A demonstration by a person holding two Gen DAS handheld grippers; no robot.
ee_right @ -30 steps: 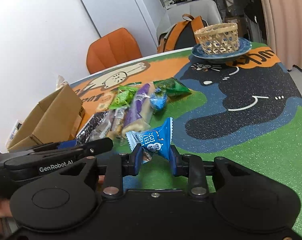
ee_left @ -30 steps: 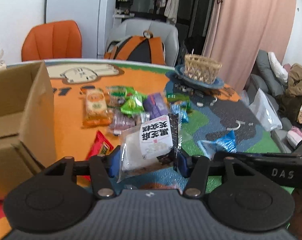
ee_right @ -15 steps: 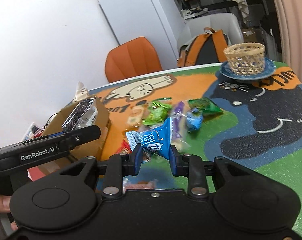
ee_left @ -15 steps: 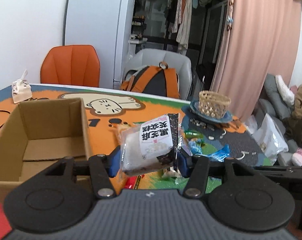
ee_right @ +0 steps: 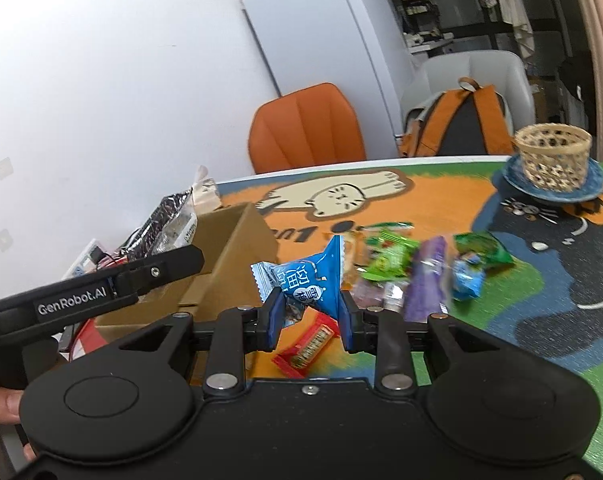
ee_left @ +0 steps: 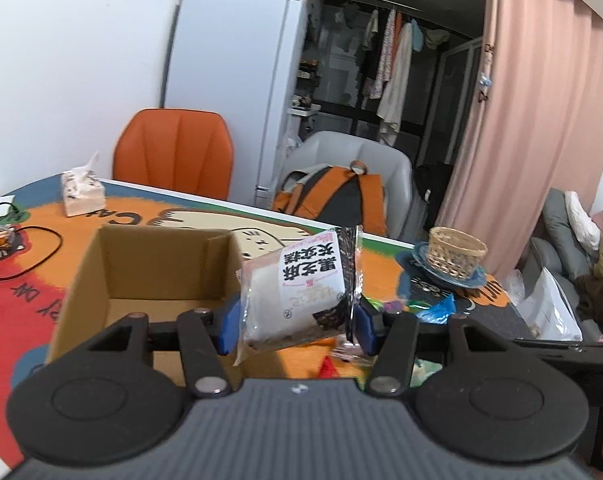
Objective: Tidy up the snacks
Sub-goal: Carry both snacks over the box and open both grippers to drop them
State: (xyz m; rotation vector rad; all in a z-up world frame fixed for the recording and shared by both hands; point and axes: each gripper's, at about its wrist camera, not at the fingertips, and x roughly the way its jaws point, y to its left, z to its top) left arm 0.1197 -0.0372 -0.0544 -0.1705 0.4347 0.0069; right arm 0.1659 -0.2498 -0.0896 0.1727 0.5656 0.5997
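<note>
Since one second ago I am carrying the left hand-held gripper (ee_left: 293,326), pinching the white cake packet (ee_left: 297,292), beside the cardboard box (ee_left: 141,276), while the right hand-held gripper (ee_right: 309,312) is pinching the blue candy (ee_right: 309,280), so I am centring over the opening before releasing.

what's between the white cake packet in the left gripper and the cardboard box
Nothing visible. The left gripper holds the white cake packet just beside the cardboard box, whose top is open; its near right wall is the only edge to clear.

White cake pack (ee_left: 297,292) with black ends, tilted, up in the air by the open brown box (ee_left: 141,276). Blue candy bag (ee_right: 309,280), also lifted. More snacks (ee_right: 413,272) lying at 2 o'clock.
</note>
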